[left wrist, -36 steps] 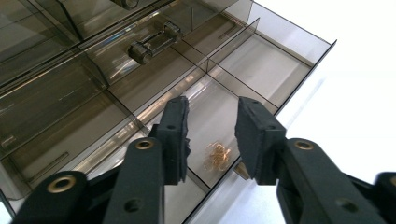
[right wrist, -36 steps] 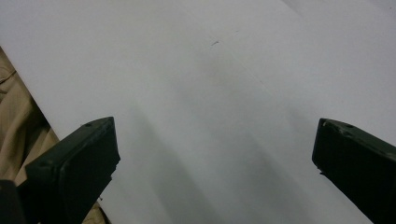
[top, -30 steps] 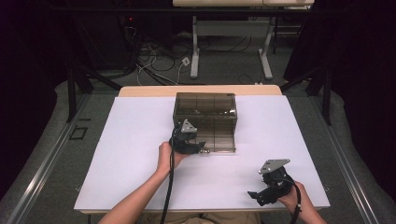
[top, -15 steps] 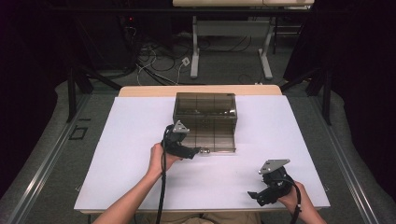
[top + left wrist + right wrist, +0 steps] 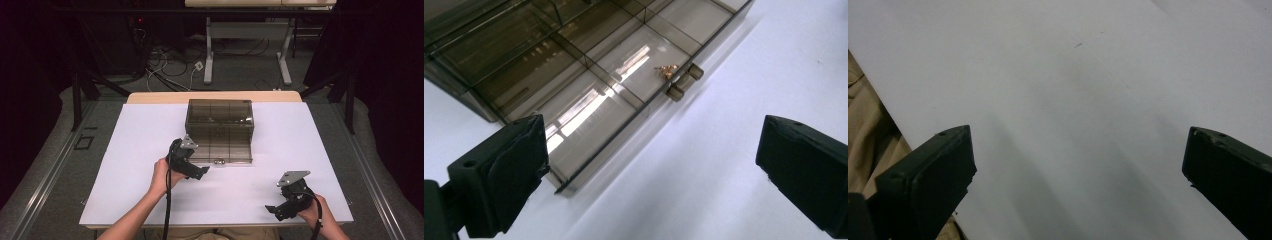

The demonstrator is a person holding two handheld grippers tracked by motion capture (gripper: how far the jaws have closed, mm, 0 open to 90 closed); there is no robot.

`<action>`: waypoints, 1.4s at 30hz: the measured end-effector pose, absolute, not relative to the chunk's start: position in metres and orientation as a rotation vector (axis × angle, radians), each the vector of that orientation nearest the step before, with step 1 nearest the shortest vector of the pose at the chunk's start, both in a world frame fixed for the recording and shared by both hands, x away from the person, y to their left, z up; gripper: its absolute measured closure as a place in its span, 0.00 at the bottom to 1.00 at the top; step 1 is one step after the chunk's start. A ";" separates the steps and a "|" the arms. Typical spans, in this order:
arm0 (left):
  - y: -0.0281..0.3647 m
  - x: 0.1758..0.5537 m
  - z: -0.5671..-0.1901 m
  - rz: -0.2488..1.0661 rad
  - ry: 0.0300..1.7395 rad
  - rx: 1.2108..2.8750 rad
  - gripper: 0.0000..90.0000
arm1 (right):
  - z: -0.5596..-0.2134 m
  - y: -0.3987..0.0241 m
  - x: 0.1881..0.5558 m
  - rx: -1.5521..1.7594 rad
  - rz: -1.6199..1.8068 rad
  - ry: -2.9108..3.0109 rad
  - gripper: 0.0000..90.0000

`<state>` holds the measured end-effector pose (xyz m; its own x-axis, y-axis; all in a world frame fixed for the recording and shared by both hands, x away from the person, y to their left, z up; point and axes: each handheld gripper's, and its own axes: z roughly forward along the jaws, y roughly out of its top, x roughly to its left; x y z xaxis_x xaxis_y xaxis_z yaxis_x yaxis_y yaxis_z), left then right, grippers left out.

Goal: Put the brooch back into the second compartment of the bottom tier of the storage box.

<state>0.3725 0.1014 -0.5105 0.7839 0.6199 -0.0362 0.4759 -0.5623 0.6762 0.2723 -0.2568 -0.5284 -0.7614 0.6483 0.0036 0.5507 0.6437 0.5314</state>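
Just let go: left gripper (image 5: 192,167) beside the smoky plastic box (image 5: 220,131) on the white table (image 5: 135,150), jaws just opened wide, holding nothing. Back away slowly, no bumping the open lid. Right gripper (image 5: 280,205) open too, empty.

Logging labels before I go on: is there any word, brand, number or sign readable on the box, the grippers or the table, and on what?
None can be read.
Smoky compartment box: no print shows on its lid or dividers.
Left gripper and right gripper: plain black, no markings legible.
White table: unmarked.
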 end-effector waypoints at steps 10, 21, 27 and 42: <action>0.112 0.356 -0.509 0.288 0.799 2.279 0.00 | -0.528 -0.256 0.271 0.986 0.781 2.666 0.00; 0.119 0.340 -0.509 0.285 0.783 2.272 0.00 | -0.533 -0.255 0.272 0.970 0.849 2.623 0.00; 0.124 0.328 -0.511 0.300 0.775 2.287 0.00 | -0.533 -0.255 0.272 0.966 0.848 2.625 0.00; 0.146 0.309 -0.512 0.313 0.797 2.266 0.00 | -0.533 -0.254 0.272 0.967 0.853 2.627 0.00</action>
